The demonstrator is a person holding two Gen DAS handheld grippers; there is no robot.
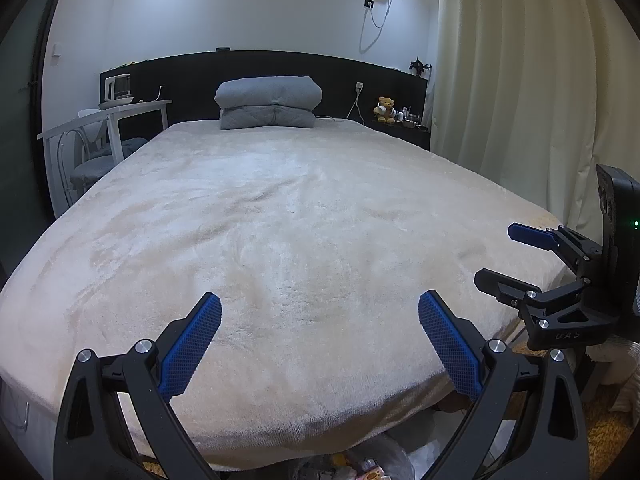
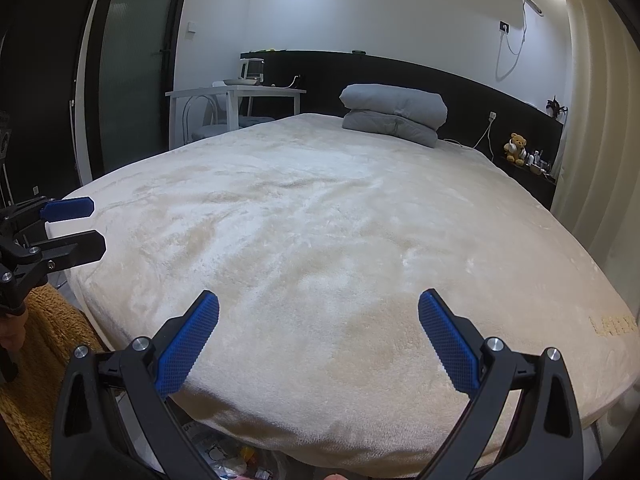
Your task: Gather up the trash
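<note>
Cream plush blanket covers the wide bed, and both tools hang just off its foot edge. Left tool has its two blue textured pads spread wide, nothing between them; right tool stands the same way, pads apart and empty. Each shows up in the other's view too: the right tool at the bed's near right corner, its fingers pointing left across the blanket, and the left tool at the near left corner, pointing right.

Now the trash: it sits on the floor under the foot edge of the bed, a crumpled clear plastic bag with small colourful wrappers inside, seen again between the right tool's arms. It is one loose heap, mostly cut off by the frame's bottom edge, so its long axis and heading cannot be told, and the wrappers are too jumbled to count.

Up at the head edge, one folded grey quilt lies crosswise, its long axis along the black headboard. One brown teddy bear sits by the far right corner. One white side table stands off the far left corner.
</note>
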